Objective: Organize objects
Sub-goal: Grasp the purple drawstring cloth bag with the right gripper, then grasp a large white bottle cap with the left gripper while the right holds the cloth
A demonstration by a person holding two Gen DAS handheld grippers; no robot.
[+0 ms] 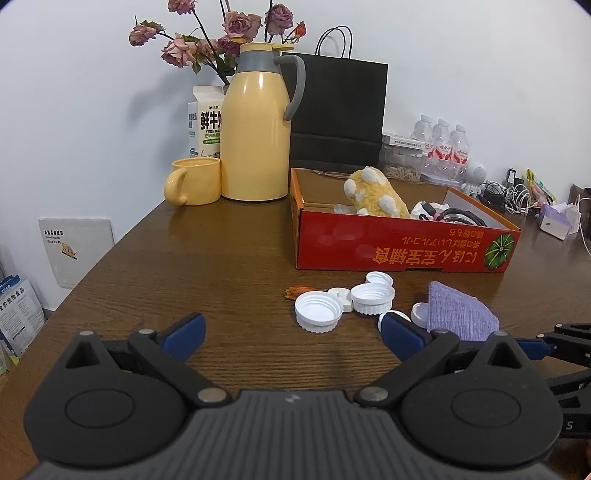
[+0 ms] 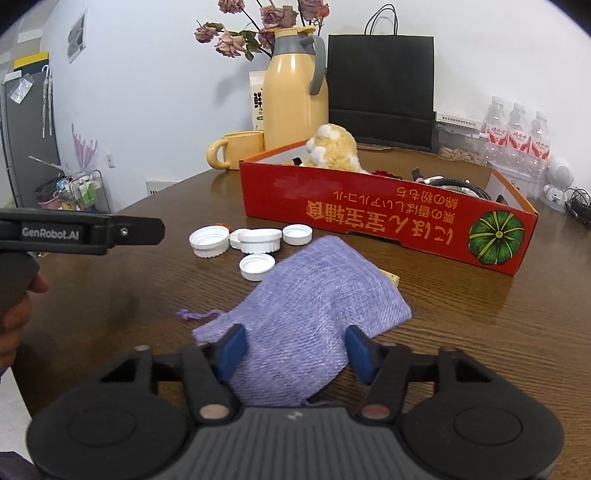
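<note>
The right gripper [image 2: 295, 347] has its blue fingers on either side of a purple pouch [image 2: 306, 306] that lies on the brown table [image 1: 207, 258]. The jaws stand at a middling width, and both pads appear to press into the cloth at its near end, which bulges up between them. The pouch's drawstring [image 2: 197, 315] trails out to the left on the wood. A bit of yellow peeks out from under the pouch's far edge; what it is cannot be told.

The left gripper [image 1: 291, 332] hovers over bare table with its jaws wide and nothing between them. In the right wrist view it juts in from the left edge, held in a hand [image 2: 14, 317].

Just beyond the pouch lies a cluster of white caps [image 2: 251, 242], most of them open side up, the nearest one almost touching the cloth. A small orange scrap [image 1: 298, 291] lies beside the caps. Behind them stands a red box [image 2: 388, 221] printed with a green pumpkin, holding a yellow plush toy [image 1: 376, 197] and some cables [image 1: 458, 216].

Farther back are a yellow mug [image 1: 194, 181], a yellow jug [image 1: 258, 125], a milk carton [image 1: 205, 122], dried roses [image 1: 229, 33], a black bag [image 1: 340, 107] and a pack of water bottles [image 1: 443, 144] against the wall.
</note>
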